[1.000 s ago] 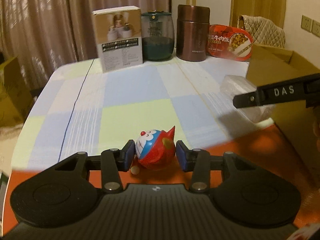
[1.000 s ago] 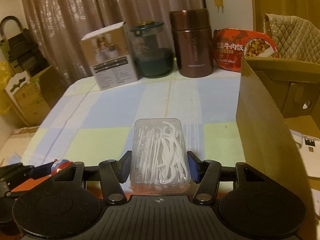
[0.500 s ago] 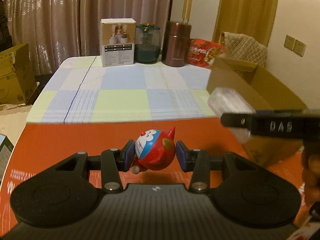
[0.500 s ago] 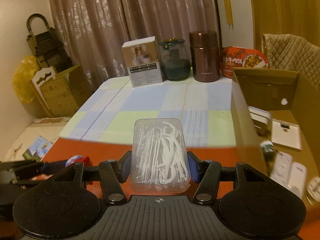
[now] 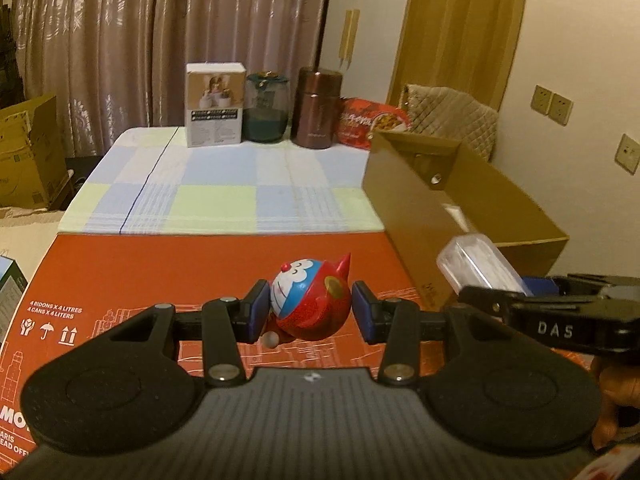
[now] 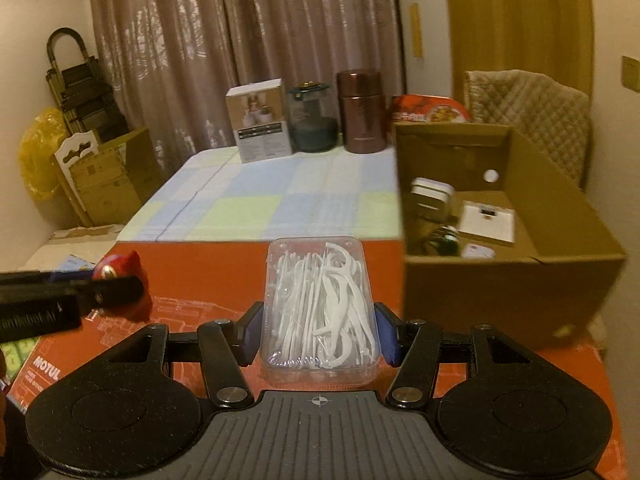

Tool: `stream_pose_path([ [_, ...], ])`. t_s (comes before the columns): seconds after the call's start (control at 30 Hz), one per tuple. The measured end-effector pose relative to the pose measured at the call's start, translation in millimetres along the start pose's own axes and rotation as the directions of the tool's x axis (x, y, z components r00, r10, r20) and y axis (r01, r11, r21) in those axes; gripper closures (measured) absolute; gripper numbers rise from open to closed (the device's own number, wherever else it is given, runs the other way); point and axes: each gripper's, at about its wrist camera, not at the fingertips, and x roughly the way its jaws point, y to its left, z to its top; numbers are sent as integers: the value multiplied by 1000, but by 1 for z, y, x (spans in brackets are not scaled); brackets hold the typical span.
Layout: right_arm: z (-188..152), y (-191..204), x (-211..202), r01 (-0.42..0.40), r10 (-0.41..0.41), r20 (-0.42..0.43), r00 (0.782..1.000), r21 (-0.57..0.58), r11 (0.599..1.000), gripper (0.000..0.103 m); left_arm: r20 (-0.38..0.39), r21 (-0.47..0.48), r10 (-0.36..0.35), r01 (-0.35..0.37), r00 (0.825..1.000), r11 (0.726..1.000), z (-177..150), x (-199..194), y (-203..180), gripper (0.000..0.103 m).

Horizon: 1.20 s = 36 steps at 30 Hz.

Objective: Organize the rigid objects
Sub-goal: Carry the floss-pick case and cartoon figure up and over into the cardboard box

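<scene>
Fingers of the left gripper [image 5: 308, 312] are clamped on a Doraemon toy [image 5: 310, 304], held above the red box [image 5: 224, 264]. Right gripper [image 6: 319, 334] fingers pinch a clear floss pick case [image 6: 319, 312], with the open cardboard box [image 6: 516, 280] sitting at about 2 o'clock from it.

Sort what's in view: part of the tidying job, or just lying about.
In the job: Doraemon toy in the left gripper; floss pick box in the right gripper; cardboard box.
Lying about: white carton, glass jar, brown flask, food bowl.
</scene>
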Motion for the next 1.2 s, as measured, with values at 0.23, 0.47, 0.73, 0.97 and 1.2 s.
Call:
stream_pose_path([
  [0.23, -1, -32, -37, 64, -64, 19, 998, 30, 998, 50, 11, 33, -55, 54, 998, 998, 9, -9, -35, 64],
  [0.47, 9, -80, -65, 128, -133, 46, 990, 83, 988, 50, 7, 63, -150, 149, 989, 987, 28, 3, -80, 64],
  [0.73, 40, -127, -69, 176, -183, 64, 981, 106, 979, 50, 7, 103, -237, 235, 972, 967, 64, 36, -133, 64],
  [0.97, 62, -161, -47, 171, -177, 42, 983, 129, 977, 50, -6, 145, -264, 262, 965, 954, 92, 81, -164, 64],
  [1.2, 75, -190, -15, 176, -180, 11, 984, 162, 971, 50, -60, 156, -262, 268, 963, 951, 101, 131, -172, 64],
])
